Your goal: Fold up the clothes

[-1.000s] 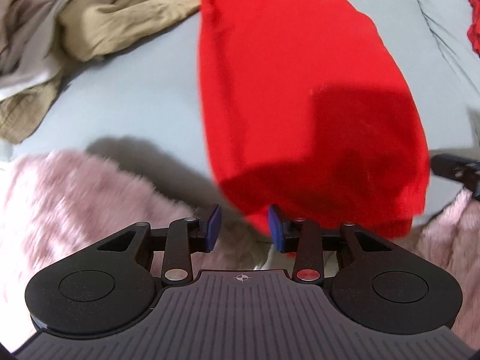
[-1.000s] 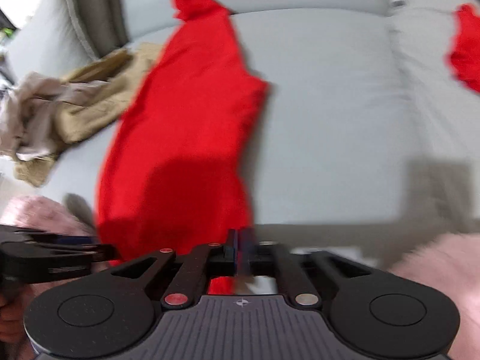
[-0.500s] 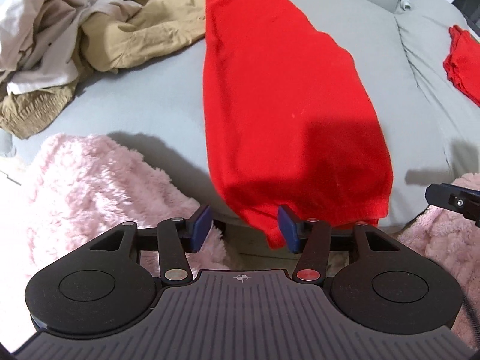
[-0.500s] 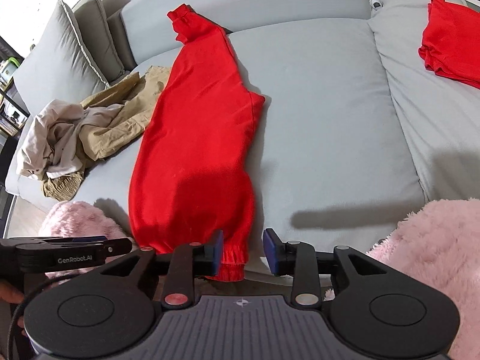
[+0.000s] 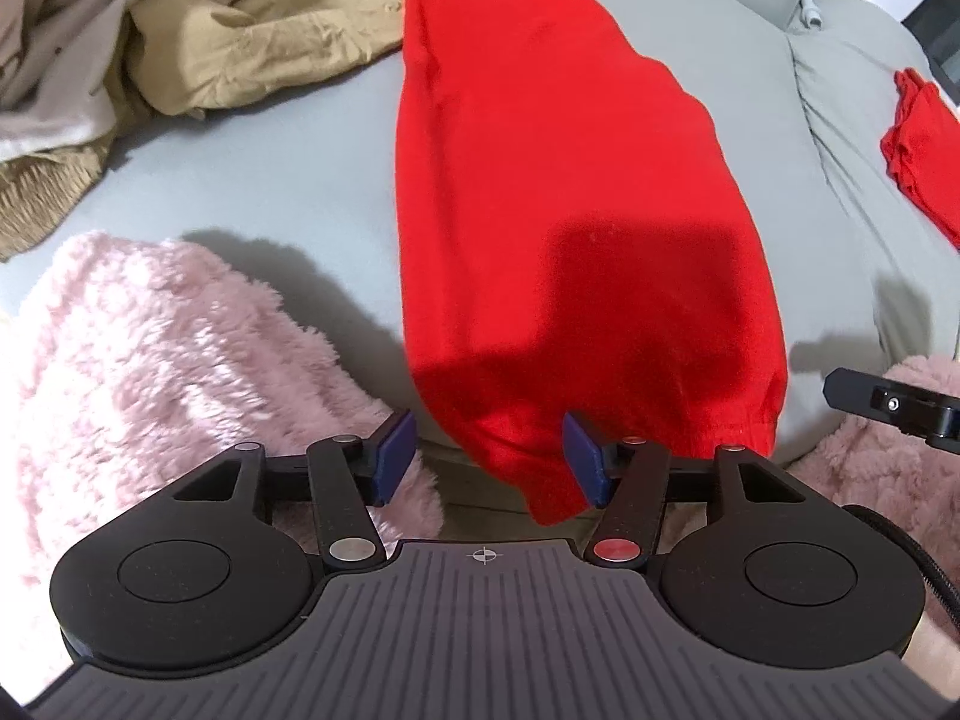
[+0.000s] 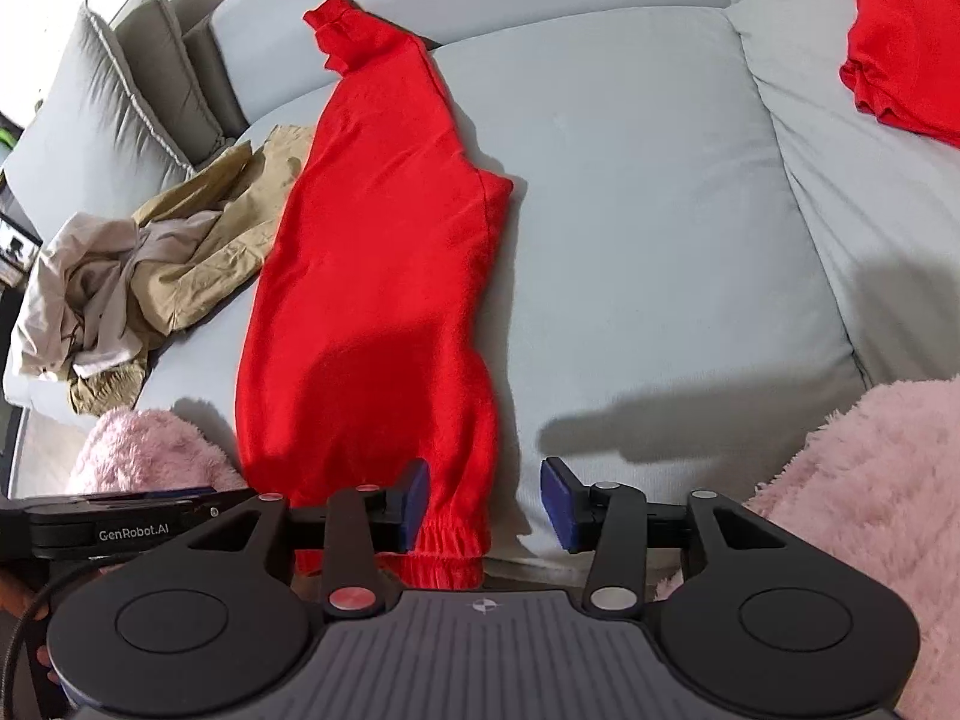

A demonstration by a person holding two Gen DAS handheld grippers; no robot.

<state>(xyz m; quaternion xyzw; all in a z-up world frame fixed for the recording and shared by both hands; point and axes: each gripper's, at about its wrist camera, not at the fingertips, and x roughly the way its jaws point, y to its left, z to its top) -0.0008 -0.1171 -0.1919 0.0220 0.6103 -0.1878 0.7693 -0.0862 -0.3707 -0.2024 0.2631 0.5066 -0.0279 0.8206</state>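
Note:
Red trousers (image 5: 558,192), folded lengthwise, lie along the grey sofa seat (image 5: 288,180), with the near end hanging over the front edge. They also show in the right wrist view (image 6: 384,276), cuffs at the near end and at the far backrest. My left gripper (image 5: 489,462) is open, with the near hanging corner of the trousers between its jaws, not gripped. My right gripper (image 6: 485,501) is open just above the elastic cuff (image 6: 447,546), empty.
A beige and tan clothes heap (image 6: 150,252) lies left of the trousers. Another red garment (image 6: 900,54) lies on the right cushion. Pink fluffy fabric (image 5: 150,360) fills the near left and right. Grey pillows (image 6: 120,90) stand at the far left.
The right gripper, shut a second ago, has opened wide and let go of the trousers. The left gripper has opened wider. The trousers now rest flat on the sofa.

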